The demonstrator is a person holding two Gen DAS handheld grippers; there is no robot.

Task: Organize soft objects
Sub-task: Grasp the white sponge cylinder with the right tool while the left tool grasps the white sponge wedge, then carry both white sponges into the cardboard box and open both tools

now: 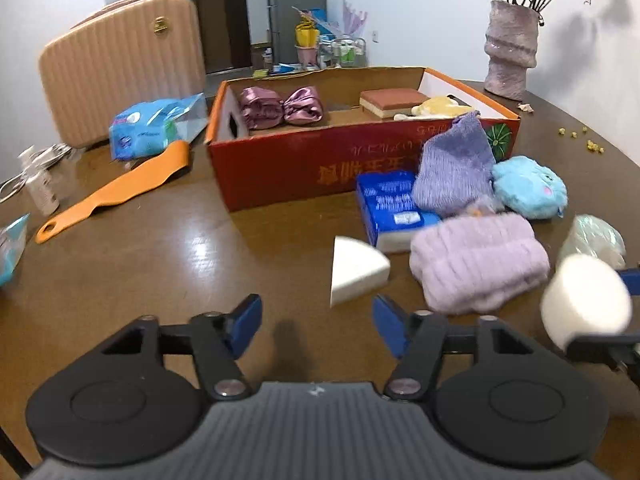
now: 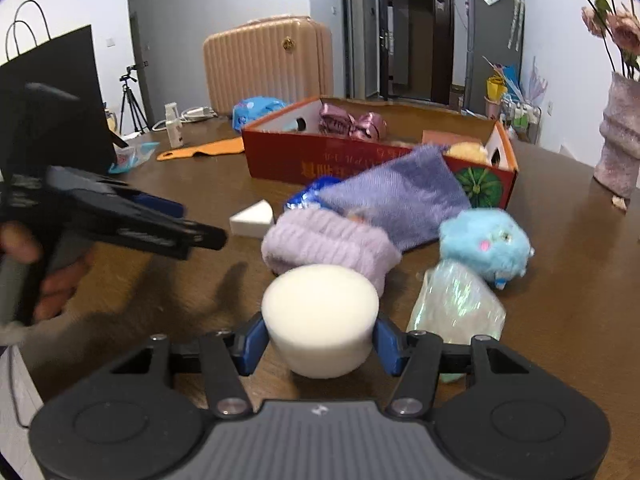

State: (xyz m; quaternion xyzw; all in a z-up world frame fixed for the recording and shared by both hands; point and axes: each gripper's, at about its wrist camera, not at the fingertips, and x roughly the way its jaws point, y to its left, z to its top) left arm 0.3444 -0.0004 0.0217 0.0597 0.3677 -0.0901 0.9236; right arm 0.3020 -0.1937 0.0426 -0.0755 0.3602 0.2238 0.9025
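My left gripper stands open above the table with nothing between its fingers; a white wedge sponge lies just ahead of its right finger. My right gripper is shut on a round white sponge, lifted off the table. Ahead lie a lilac towel, a purple cloth, a blue plush and an iridescent bag. The red cardboard box holds purple satin pieces, a brown sponge and a yellow plush.
A blue tissue pack leans by the box. An orange shoehorn, a blue wipes bag and small bottles lie at the left. A pink suitcase stands behind; a vase at the back right.
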